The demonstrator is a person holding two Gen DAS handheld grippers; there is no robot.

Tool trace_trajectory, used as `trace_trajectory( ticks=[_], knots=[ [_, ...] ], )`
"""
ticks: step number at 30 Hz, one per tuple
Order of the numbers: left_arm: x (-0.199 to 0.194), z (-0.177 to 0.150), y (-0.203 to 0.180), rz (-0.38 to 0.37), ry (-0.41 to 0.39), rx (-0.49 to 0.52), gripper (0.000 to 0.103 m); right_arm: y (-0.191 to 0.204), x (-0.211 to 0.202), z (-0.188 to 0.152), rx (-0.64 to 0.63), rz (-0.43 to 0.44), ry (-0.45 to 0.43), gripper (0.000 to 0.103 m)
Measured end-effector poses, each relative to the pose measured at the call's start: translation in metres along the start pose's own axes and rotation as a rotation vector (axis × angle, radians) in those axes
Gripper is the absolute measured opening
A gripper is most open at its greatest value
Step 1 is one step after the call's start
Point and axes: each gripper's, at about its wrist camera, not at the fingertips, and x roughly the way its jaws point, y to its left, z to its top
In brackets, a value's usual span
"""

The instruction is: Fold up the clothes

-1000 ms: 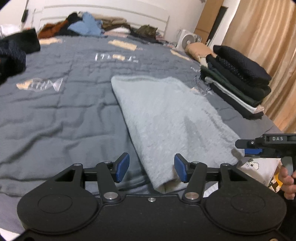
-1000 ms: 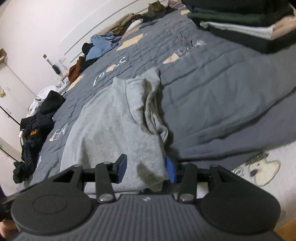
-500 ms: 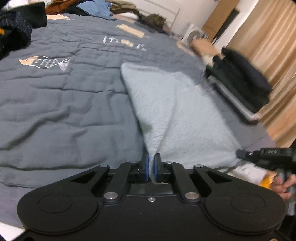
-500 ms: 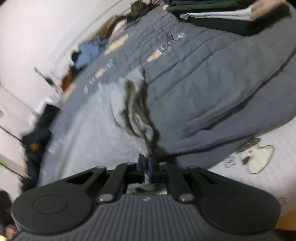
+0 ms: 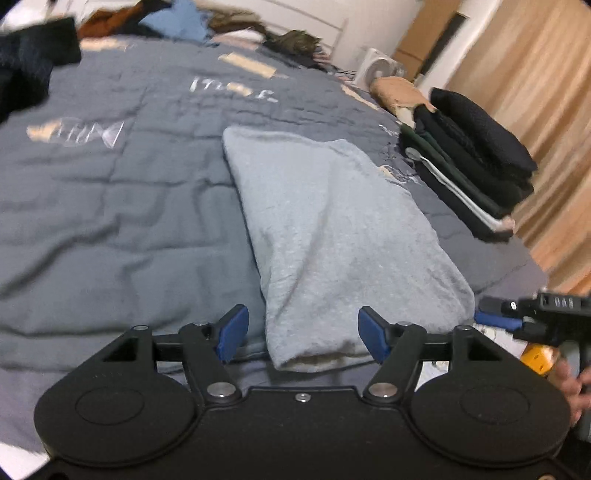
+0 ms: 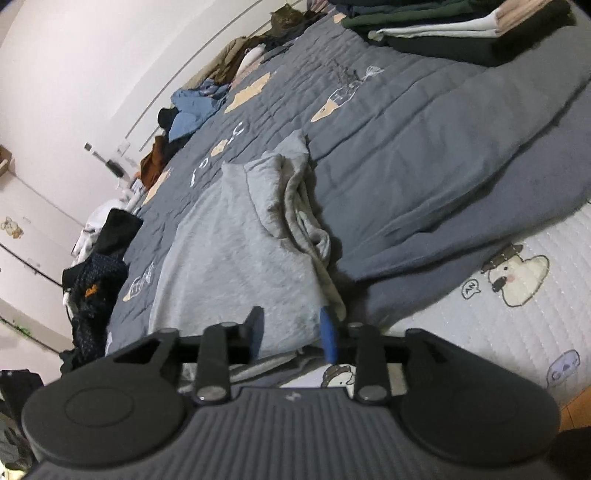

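Observation:
A light grey garment (image 5: 332, 229) lies folded lengthwise on the dark grey quilt (image 5: 110, 206), its near end at the bed's front edge. My left gripper (image 5: 303, 332) is open, its blue pads on either side of that near end, touching nothing. In the right wrist view the same grey garment (image 6: 236, 251) shows a bunched fold along its right side. My right gripper (image 6: 291, 328) is open just in front of the garment's near right corner. The other gripper (image 5: 532, 314), held in a hand (image 5: 570, 384), shows at the right of the left wrist view.
A stack of folded dark clothes (image 5: 469, 162) sits at the bed's right side. Unfolded clothes (image 5: 177, 26) are piled along the headboard, and dark garments (image 6: 96, 269) lie at the left. A white printed sheet (image 6: 509, 295) covers the mattress front. Curtains (image 5: 546, 110) hang right.
Half a second ago both grippers were shut on the garment's near edge. Now both have opened and let it go, and the garment lies flat on the quilt.

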Motion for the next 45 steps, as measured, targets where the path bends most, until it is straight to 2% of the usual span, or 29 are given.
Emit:
trace_trajectory(
  ticks=[5, 8, 10, 15, 16, 17, 19, 23, 25, 29, 34, 38, 44, 45],
  knots=[
    [0.014, 0.001, 0.014, -0.025, 0.032, -0.105, 0.060, -0.007, -0.002, 0.001, 0.034, -0.030, -0.031, 0.039],
    [0.022, 0.001, 0.021, -0.062, 0.053, -0.161, 0.054, -0.008, 0.001, 0.000, 0.038, -0.031, -0.011, 0.040],
    [0.025, 0.002, 0.023, -0.091, 0.061, -0.196, 0.044, -0.008, 0.004, -0.001, 0.030, -0.030, 0.002, 0.040],
    [0.032, 0.002, 0.022, -0.111, 0.072, -0.217, 0.043, -0.007, 0.006, -0.003, 0.031, -0.013, 0.009, 0.040],
    [0.033, 0.002, 0.021, -0.115, 0.074, -0.210, 0.023, -0.007, 0.006, -0.003, 0.032, -0.008, 0.006, 0.040],
    [0.034, 0.002, 0.020, -0.119, 0.076, -0.204, 0.009, -0.007, 0.005, -0.003, 0.032, -0.002, 0.003, 0.040],
    [0.030, 0.004, 0.019, -0.123, 0.064, -0.196, 0.006, -0.006, 0.004, -0.003, 0.035, 0.004, -0.004, 0.041],
    [0.000, 0.017, 0.025, -0.120, -0.044, -0.208, 0.005, -0.008, 0.002, -0.002, 0.045, 0.011, -0.004, 0.041],
    [-0.011, 0.022, 0.030, -0.089, -0.069, -0.212, 0.004, -0.006, 0.004, -0.002, 0.031, 0.013, 0.007, 0.041],
    [-0.012, 0.022, 0.040, -0.036, -0.032, -0.222, 0.005, 0.003, 0.006, -0.004, -0.019, 0.021, 0.022, 0.041],
    [-0.005, 0.018, 0.032, 0.027, 0.010, -0.168, 0.006, 0.014, 0.009, -0.009, -0.062, 0.062, 0.033, 0.041],
    [-0.009, 0.020, 0.031, 0.047, -0.007, -0.155, 0.009, 0.023, 0.014, -0.013, -0.109, 0.065, 0.035, 0.043],
    [-0.012, 0.020, 0.029, 0.078, -0.031, -0.146, 0.028, 0.028, 0.031, -0.017, -0.138, 0.030, 0.064, 0.043],
    [-0.013, 0.020, 0.030, 0.087, -0.038, -0.149, 0.034, 0.030, 0.033, -0.020, -0.154, 0.025, 0.070, 0.043]
  ],
)
